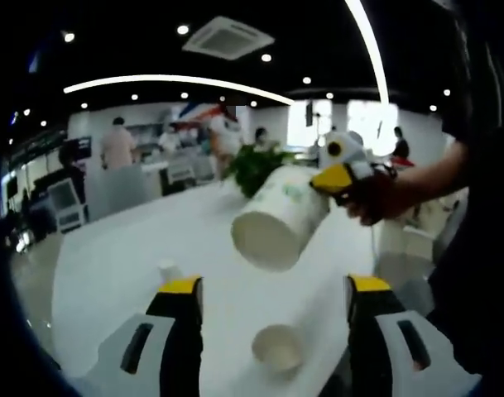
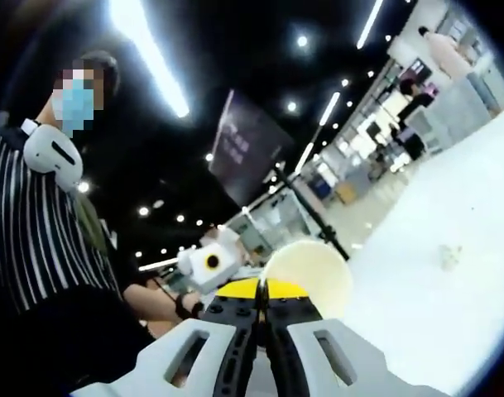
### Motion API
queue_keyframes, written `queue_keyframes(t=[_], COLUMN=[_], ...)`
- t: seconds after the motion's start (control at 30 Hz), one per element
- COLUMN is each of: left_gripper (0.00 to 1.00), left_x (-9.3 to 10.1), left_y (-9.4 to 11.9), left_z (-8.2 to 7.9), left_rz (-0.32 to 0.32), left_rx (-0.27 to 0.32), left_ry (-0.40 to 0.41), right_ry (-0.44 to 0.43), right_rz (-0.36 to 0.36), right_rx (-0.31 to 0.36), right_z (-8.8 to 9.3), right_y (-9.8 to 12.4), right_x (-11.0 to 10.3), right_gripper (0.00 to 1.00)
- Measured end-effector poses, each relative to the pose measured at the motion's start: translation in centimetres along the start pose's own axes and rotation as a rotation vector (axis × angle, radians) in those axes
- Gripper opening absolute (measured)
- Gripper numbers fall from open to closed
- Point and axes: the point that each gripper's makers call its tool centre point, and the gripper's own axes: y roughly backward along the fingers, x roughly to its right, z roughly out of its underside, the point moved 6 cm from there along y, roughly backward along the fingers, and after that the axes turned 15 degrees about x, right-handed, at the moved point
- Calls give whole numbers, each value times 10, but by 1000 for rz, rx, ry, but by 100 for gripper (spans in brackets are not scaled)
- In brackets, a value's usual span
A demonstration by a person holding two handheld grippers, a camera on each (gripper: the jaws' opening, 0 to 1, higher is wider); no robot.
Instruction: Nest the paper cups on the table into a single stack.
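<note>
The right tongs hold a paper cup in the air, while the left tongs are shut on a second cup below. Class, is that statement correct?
Not quite. In the left gripper view, the left tongs are open and hold nothing; the second cup stands free on the white table between them. The rest holds: the right tongs grip a paper cup in the air.

Left gripper (image 1: 272,302) white housings, black jaws, yellow tips, right gripper (image 2: 262,302) white slotted shells, black jaws, yellow tips, dark glove (image 1: 376,198).
</note>
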Motion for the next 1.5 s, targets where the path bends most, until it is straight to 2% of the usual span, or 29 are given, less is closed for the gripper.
queue_keyframes(t=[0.23, 0.3, 0.4, 0.5, 0.63, 0.83, 1.0, 1.1, 1.13, 1.27, 1.37, 1.43, 1.5], left_gripper=[80, 86, 94, 98, 99, 99, 99, 99, 99, 99, 99, 99, 98], left_x=[-21, -30, -40, -48, -57, -61, -64, -65, -65, -67, -68, -68, -69], left_y=[13, 18, 23, 28, 31, 31, 35, 37, 38, 40, 43, 44, 45], left_z=[5, 6, 7, 11, 10, 11, 18, 21, 22, 24, 27, 27, 27], left_rz=[-61, -106, -130, -148, -178, -168, -177, -179, -182, -190, -197, -203, -208], left_rx=[-1, -6, -3, -13, -9, -1, -8, -21, -25, -38, -44, -41, -38], left_ry=[8, -23, -16, -11, -21, 0, 15, 16, 16, -3, 1, 2, -2], right_ry=[26, 38, 61, 71, 84, 103, 262, 313, 346, 396, 413, 449, 454], right_rz=[35, 42, 51, 62, 77, 113, 80, 62, 50, 70, 96, 77, 50], right_rx=[-12, -25, -52, -72, -87, -107, -255, -309, -351, -432, -550, -562, -617], right_z=[1, 2, 3, 3, 2, -5, -5, -3, -2, -5, -6, -8, -14], right_y=[-6, -7, -5, -4, -2, -9, -20, -24, -27, -36, -43, -53, -61], right_x=[2, 3, 3, 3, 5, 5, -2, -6, -8, -14, -19, -24, -32], right_gripper=[0, 0, 0, 0, 0, 0, 0, 0, 0, 0, 0, 0, 0])
